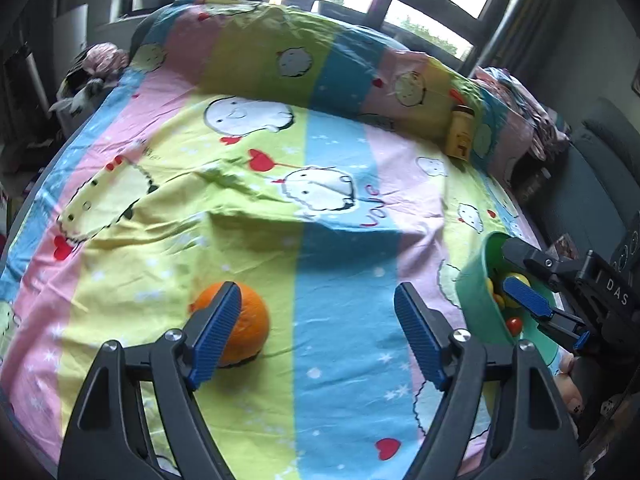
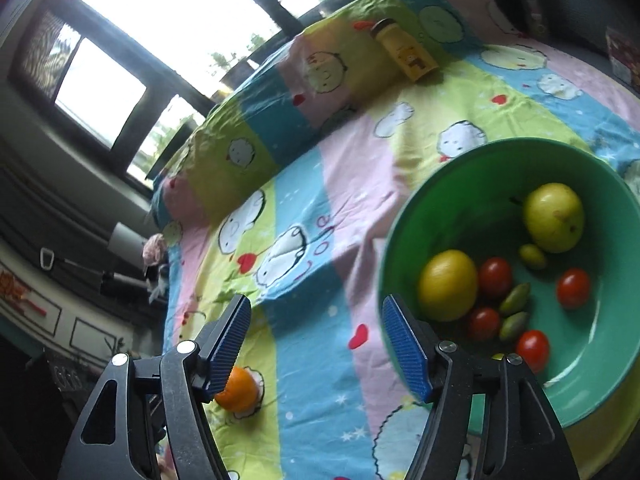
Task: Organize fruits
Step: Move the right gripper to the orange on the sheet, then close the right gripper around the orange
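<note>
Green bowl (image 2: 472, 184): sitting on the bed at the right side, its near rim hidden behind the right tongs' finger.
Bowl contents: holding a yellow-green apple (image 2: 554, 217), a yellow round fruit (image 2: 448, 285), four cherry tomatoes (image 2: 573, 288), and three small green oval fruits (image 2: 515, 297).
Orange (image 1: 248, 326): lying alone on the sheet, well apart from the bowl, partly hidden behind a left finger.
Left gripper (image 1: 318, 330): fingers standing apart, gripping nothing.
Right gripper (image 2: 316, 344): fingers spread, nothing between them; hovering beside the bowl's rim.
Yellow bottle (image 2: 406, 53): leaning against the pillow at the far end.
Surface: a bedsheet (image 1: 340, 248) in pink, yellow, green and blue stripes with cartoon prints.
Room: windows (image 2: 100, 92) letting in daylight behind the bed.
</note>
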`<action>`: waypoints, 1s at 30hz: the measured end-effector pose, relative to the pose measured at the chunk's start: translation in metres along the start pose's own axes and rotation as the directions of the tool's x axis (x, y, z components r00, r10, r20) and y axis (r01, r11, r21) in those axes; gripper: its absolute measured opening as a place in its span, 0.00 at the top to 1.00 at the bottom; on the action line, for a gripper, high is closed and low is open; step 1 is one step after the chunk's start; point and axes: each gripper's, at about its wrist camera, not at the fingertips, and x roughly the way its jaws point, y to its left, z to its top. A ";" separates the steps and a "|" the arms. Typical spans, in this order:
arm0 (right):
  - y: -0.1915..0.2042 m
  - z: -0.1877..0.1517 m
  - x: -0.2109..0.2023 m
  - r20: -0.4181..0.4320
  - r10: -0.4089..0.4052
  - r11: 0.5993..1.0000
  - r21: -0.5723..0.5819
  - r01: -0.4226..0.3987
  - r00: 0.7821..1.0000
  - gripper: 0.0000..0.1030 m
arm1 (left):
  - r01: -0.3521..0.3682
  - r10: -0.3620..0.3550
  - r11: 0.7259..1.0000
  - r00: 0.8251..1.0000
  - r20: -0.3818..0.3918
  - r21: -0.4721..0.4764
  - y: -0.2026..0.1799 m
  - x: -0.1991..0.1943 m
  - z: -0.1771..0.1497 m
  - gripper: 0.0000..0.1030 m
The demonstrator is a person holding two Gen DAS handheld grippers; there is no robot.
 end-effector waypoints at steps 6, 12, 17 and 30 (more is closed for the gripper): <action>0.045 -0.024 0.052 -0.161 0.070 0.991 -0.103 -0.087 0.985 0.32 | -0.040 0.037 0.993 0.999 -0.032 -0.111 0.045 0.000 -0.013 0.23; 0.067 -0.047 0.097 -0.311 0.101 0.983 -0.117 -0.144 0.945 0.32 | -0.018 0.010 0.996 0.997 -0.081 -0.093 0.048 0.012 -0.022 0.23; 0.072 -0.061 0.123 -0.391 0.096 0.982 -0.115 -0.153 0.915 0.32 | -0.031 0.019 0.996 0.991 -0.132 -0.089 0.051 0.028 -0.027 0.24; 0.078 -0.078 0.166 -0.494 0.133 0.977 -0.079 -0.197 0.859 0.32 | -0.030 0.013 0.993 0.989 -0.148 -0.113 0.064 0.038 -0.029 0.29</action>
